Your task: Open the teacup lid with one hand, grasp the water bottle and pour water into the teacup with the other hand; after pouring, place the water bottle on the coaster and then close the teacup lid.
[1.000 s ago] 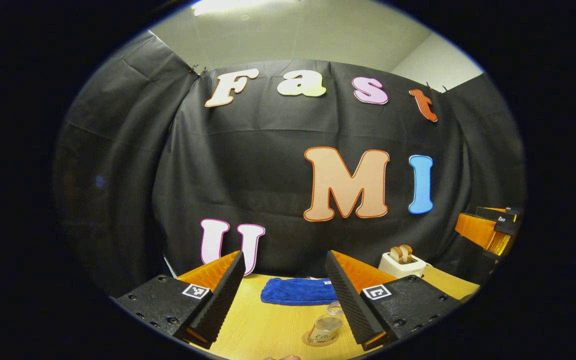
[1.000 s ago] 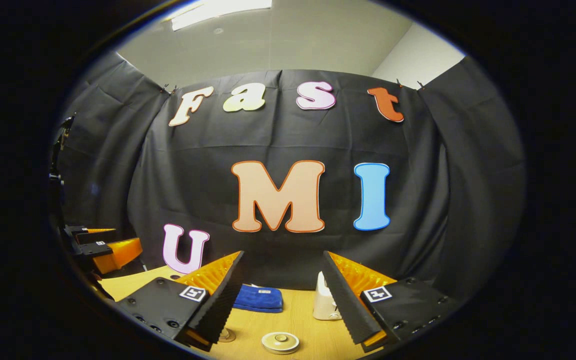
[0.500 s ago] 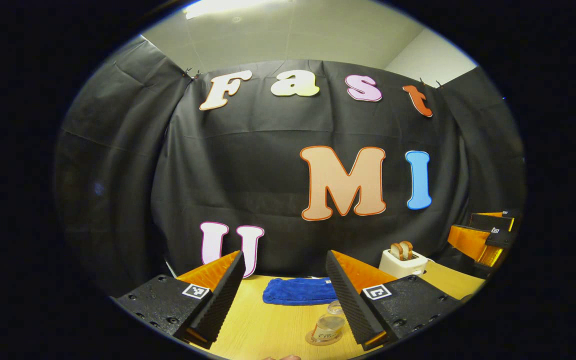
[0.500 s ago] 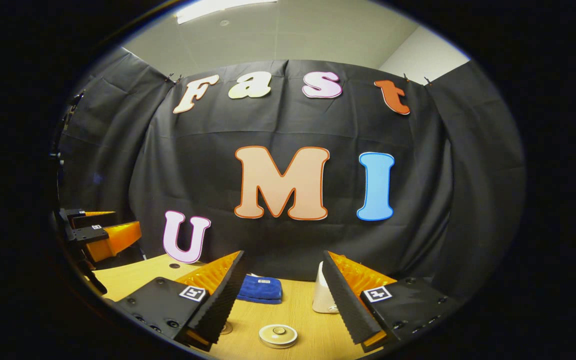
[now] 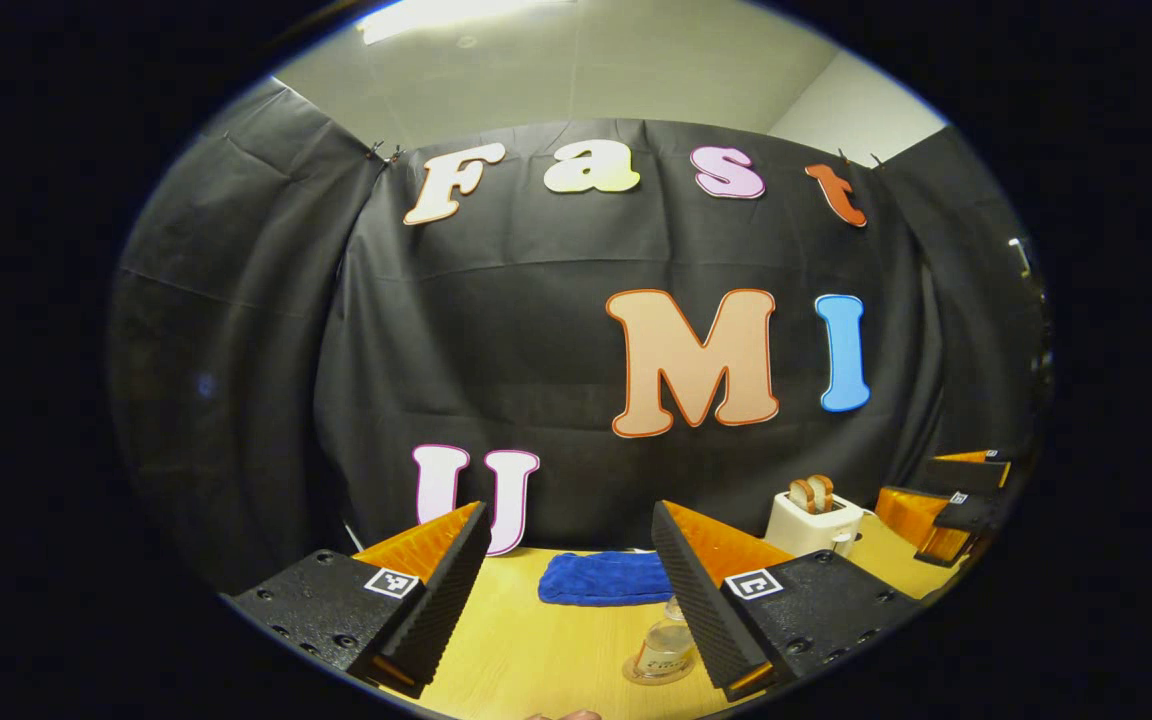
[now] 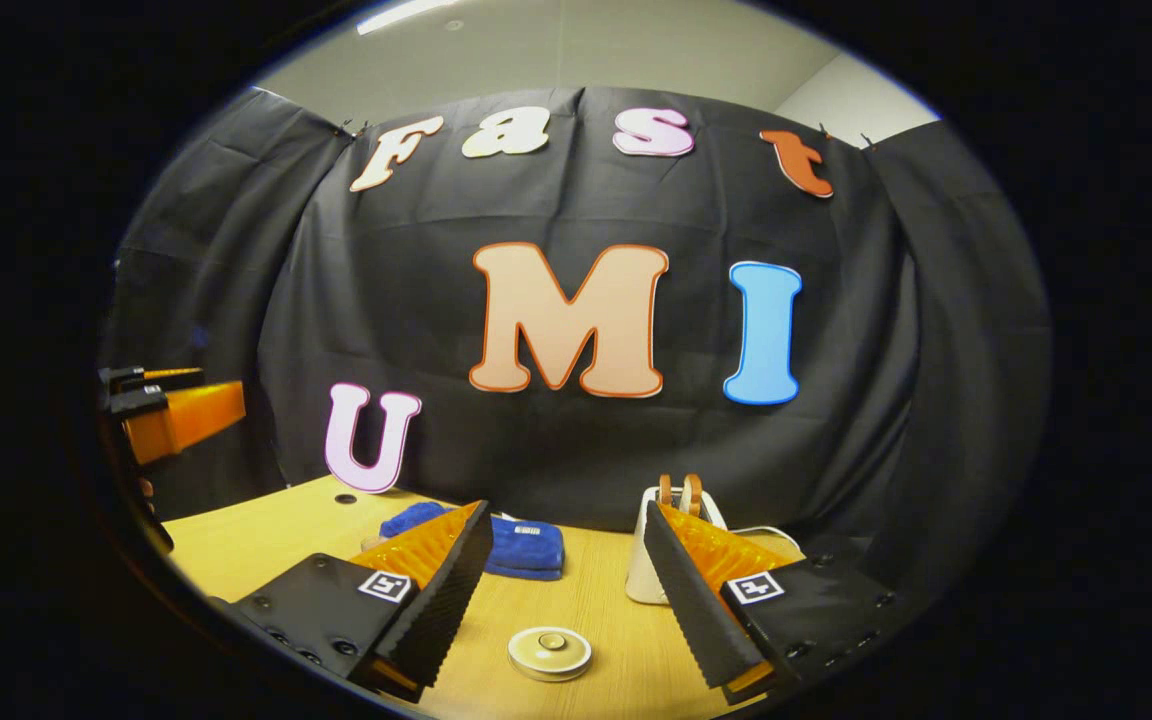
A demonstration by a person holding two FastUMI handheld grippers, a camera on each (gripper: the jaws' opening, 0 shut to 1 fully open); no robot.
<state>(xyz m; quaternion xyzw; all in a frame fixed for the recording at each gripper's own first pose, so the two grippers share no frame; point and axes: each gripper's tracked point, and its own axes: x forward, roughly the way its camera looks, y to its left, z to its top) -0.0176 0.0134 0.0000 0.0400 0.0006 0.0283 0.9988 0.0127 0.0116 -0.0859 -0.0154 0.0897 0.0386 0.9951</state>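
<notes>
The left gripper (image 5: 571,590) is above the wooden table (image 5: 526,650) with its fingers spread wide and nothing between them. The water bottle (image 5: 664,650) stands upright on the table in front of the blue towel (image 5: 601,578), just beside the gripper's right finger. The white toaster (image 5: 811,522) is to the right of the towel. The right gripper (image 6: 566,590) is also spread apart and empty. The round teacup lid (image 6: 549,652) is seen from above, in front of the towel (image 6: 526,547), between the gripper's two fingers but lower, not touched.
</notes>
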